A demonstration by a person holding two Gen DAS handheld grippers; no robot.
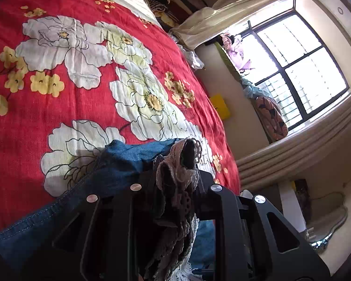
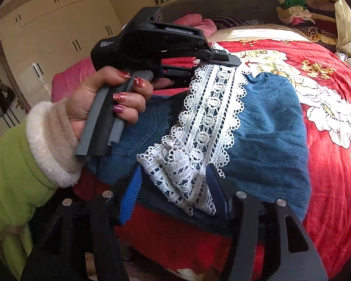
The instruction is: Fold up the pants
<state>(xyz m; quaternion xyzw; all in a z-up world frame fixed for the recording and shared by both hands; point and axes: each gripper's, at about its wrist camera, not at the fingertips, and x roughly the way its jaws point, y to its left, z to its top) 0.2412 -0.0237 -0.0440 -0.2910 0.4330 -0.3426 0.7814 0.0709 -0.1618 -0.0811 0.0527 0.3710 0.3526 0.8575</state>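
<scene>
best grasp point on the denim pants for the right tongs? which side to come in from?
Take the white lace trim at its near end, where it bunches at the edge of the denim pants. Come in low from the near bed edge: the right tongs stand open with that lace lying between them. The left tongs are shut on the trim's far end, so the strip lies stretched between both.

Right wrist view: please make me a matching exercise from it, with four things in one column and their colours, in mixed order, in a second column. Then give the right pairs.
Things:
1. lace trim
2. pants
3. bedspread
4. sleeve

Colours:
a. green
b. red with large pale flowers
c. white
d. blue denim

Right pairs: 1-c, 2-d, 3-b, 4-a.
</scene>
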